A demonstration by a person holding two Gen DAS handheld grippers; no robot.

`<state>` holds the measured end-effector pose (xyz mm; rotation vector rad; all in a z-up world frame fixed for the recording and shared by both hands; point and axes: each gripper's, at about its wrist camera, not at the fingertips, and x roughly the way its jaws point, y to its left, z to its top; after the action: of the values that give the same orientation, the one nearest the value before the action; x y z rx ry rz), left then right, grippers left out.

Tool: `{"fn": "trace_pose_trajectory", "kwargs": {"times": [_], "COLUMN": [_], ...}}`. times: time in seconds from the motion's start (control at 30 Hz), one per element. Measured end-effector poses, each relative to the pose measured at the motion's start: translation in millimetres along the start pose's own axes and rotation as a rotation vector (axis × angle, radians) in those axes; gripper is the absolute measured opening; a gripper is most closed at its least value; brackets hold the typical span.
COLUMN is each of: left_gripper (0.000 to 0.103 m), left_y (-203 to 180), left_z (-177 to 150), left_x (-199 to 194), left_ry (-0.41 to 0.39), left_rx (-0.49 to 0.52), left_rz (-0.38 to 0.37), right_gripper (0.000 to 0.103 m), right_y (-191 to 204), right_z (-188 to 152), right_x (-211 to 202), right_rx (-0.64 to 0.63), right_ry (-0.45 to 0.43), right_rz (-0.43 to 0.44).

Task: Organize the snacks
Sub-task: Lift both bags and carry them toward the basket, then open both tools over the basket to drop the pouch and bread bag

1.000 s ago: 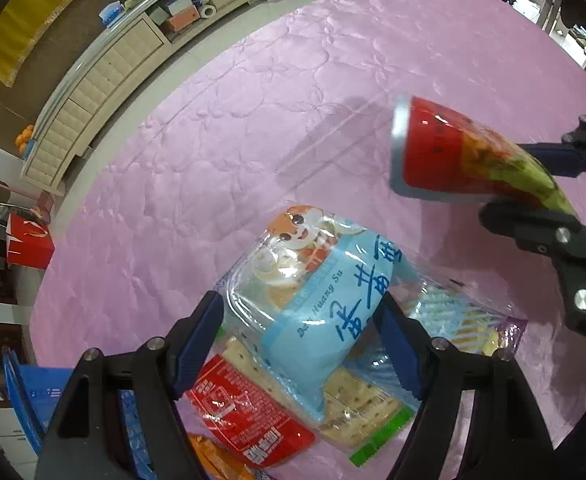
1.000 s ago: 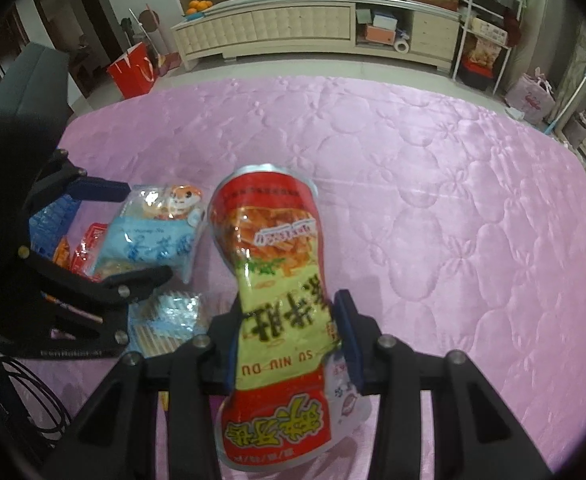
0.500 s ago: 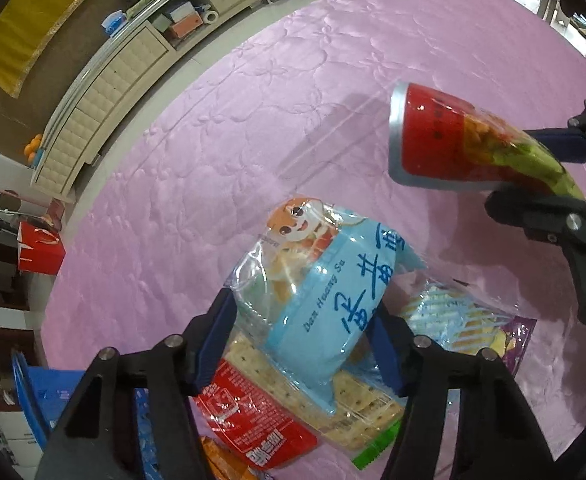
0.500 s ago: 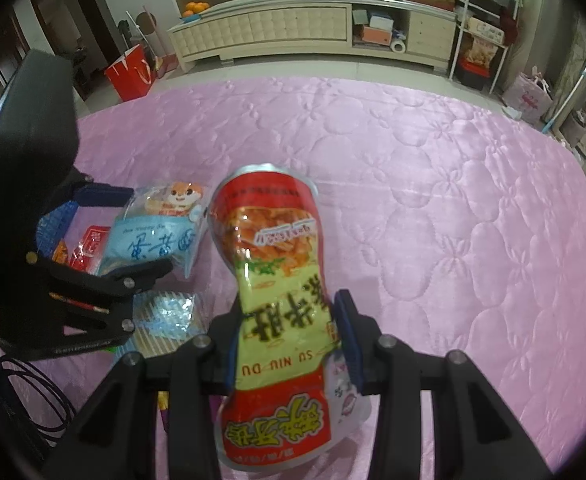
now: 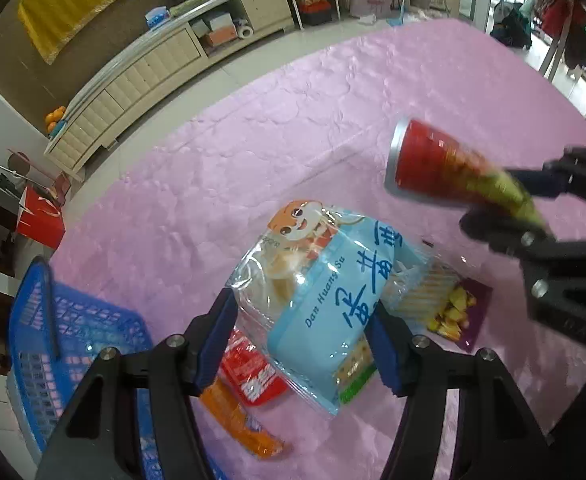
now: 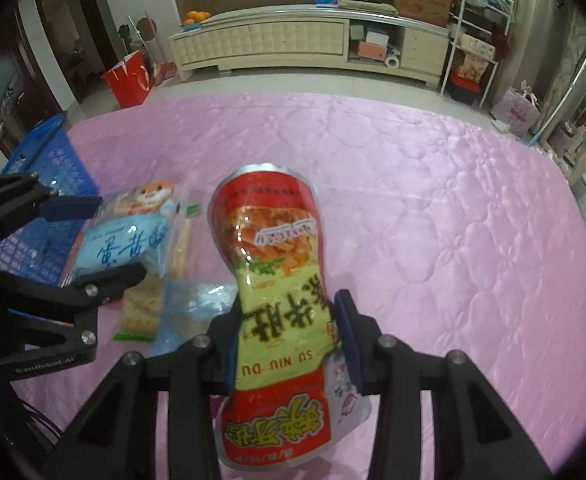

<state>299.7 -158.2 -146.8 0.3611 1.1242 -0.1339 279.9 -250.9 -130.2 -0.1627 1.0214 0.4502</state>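
We have the left gripper [image 5: 305,338] pinching the blue bag [image 5: 325,292], its blue pads pressed into the bag's sides, and the bag sits lifted above the snack pile on the pink quilt [image 5: 253,140]. Our right gripper [image 6: 289,338] is clamped tight on the red bag [image 6: 277,304], squeezing its green middle so the pack bulges above and below the pads. Taking the blue bag as our mark: the red bag hangs to its right and farther off, clear of the quilt. Under it lie a red packet [image 5: 253,372], an orange packet [image 5: 241,420] and a cracker pack [image 6: 143,308]; a purple pack [image 5: 461,312] lies just right of it. The blue basket [image 5: 73,340] stands to its left, at the quilt's edge.
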Motion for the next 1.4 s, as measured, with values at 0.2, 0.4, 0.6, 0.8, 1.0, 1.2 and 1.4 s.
{"fn": "trace_pose_trajectory", "kwargs": {"times": [0.2,0.4,0.6,0.8,1.0,1.2,1.4], "left_gripper": [0.061,0.061,0.061,0.061,0.061,0.061,0.061], "left_y": [16.1,41.8,77.8,119.3,160.5,198.4,223.9], "left_z": [-20.4,-47.9,-75.9,-106.5,-134.9,-159.8,-180.0], "left_x": [-44.9,-90.9,-132.6,-164.7,-186.4,-193.0,-181.7], "left_ry": [-0.073,-0.153,-0.223,-0.276,-0.302,-0.306,-0.279], "left_rx": [-0.032,-0.088,-0.159,-0.199,-0.244,-0.291,-0.333], "left_rz": [-0.007,-0.016,-0.017,0.023,0.053,0.077,0.084], "right_gripper": [0.046,0.046,0.046,0.046,0.046,0.046,0.046], "right_y": [21.8,48.3,89.2,132.3,176.3,218.3,246.7], "right_z": [-1.2,11.5,24.8,32.0,39.9,48.0,55.8], "right_x": [-29.1,-63.5,-97.6,-116.2,-120.9,-114.2,-92.7], "right_rx": [0.003,-0.024,-0.105,-0.167,-0.229,-0.285,-0.317], "right_ry": [-0.026,-0.076,-0.130,-0.172,-0.190,-0.194,-0.165], "right_rz": [-0.009,-0.013,-0.020,-0.025,0.009,0.035,0.060]}}
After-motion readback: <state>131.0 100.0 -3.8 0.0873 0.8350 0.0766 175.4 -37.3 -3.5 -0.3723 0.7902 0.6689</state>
